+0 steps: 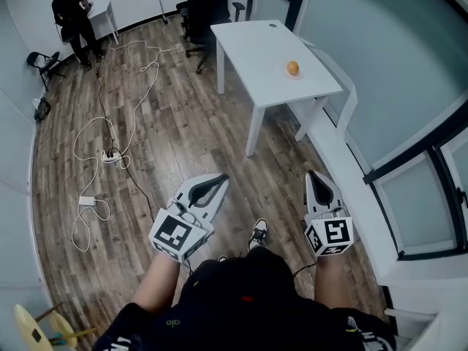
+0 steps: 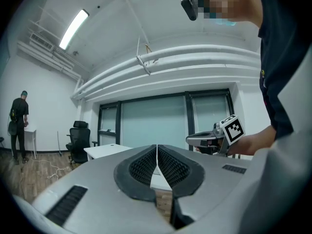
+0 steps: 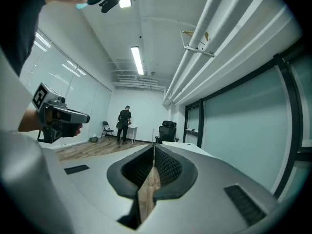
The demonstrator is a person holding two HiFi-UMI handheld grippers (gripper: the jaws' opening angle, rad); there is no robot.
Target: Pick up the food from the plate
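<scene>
A small round orange food item lies on a pale plate near the right edge of a white table, far ahead of me. My left gripper and right gripper hang over the wooden floor, well short of the table. Both are shut with nothing between their jaws. In the left gripper view the ribbed pads meet at the tip of the left gripper. The right gripper shows the same in its own view. The food is not visible in either gripper view.
A black office chair stands at the table's far end. White cables and a power strip lie on the floor to the left. A person in black stands at a small white desk far left. A glass wall runs along the right.
</scene>
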